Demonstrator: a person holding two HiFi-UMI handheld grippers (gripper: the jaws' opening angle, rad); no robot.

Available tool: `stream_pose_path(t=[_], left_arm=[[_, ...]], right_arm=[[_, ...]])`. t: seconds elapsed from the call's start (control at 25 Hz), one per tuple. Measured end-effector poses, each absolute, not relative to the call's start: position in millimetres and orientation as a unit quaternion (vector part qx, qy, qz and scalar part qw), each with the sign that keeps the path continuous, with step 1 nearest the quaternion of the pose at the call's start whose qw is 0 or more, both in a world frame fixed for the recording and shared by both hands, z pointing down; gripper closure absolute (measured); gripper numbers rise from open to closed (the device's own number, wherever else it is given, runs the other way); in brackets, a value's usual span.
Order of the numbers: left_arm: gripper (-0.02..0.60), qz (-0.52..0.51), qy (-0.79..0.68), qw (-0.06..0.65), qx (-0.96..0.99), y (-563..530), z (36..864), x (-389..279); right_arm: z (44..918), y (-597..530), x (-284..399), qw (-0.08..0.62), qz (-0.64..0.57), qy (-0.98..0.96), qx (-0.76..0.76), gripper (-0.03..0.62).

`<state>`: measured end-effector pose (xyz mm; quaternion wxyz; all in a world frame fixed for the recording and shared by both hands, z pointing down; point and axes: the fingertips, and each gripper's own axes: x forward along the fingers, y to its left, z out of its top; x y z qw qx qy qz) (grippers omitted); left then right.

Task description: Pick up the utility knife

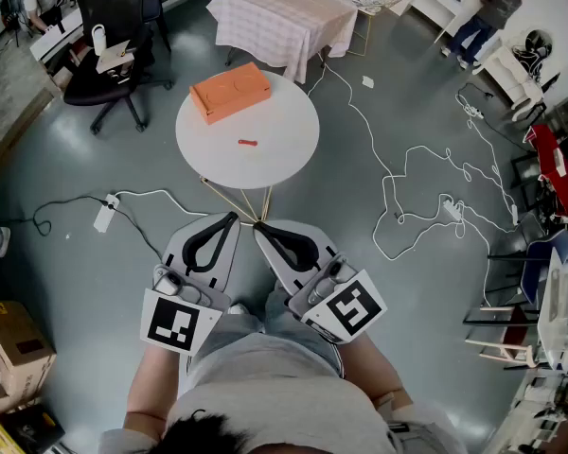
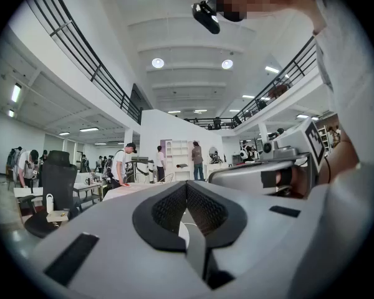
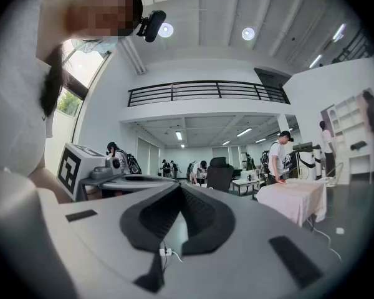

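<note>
Utility knife (image 1: 248,143), which I take to be the small red thing, lies alone near the middle of the round white table (image 1: 284,154), just in front of an orange box (image 1: 230,92) that sits toward the table's far left edge. Nothing of the task looks done yet. The left gripper (image 1: 229,220) and right gripper (image 1: 265,230) are held low and close to the person's body, short of the table's near rim and well apart from the knife. In each gripper view the jaws are closed tip to tip with nothing between them. The reach, the opening of one pair of jaws and the grasp all remain. The table stands on a grey floor strewn with white cables (image 1: 407,197), near a black office chair (image 1: 114,26) and a cloth-covered table (image 1: 284,17). The room is a large open hall with a railed mezzanine, with people standing at desks in the distance.
</note>
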<state>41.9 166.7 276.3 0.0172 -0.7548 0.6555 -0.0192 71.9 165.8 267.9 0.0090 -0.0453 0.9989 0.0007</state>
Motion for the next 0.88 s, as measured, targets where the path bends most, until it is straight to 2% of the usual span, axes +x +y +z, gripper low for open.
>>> stream_pose_path(t=[0.88], left_arm=[[0.572, -0.013, 0.648, 0.026, -0.761, 191, 279, 40]], right_arm=[[272, 190, 70, 0.000, -0.006, 0.999, -0.039, 0.586]])
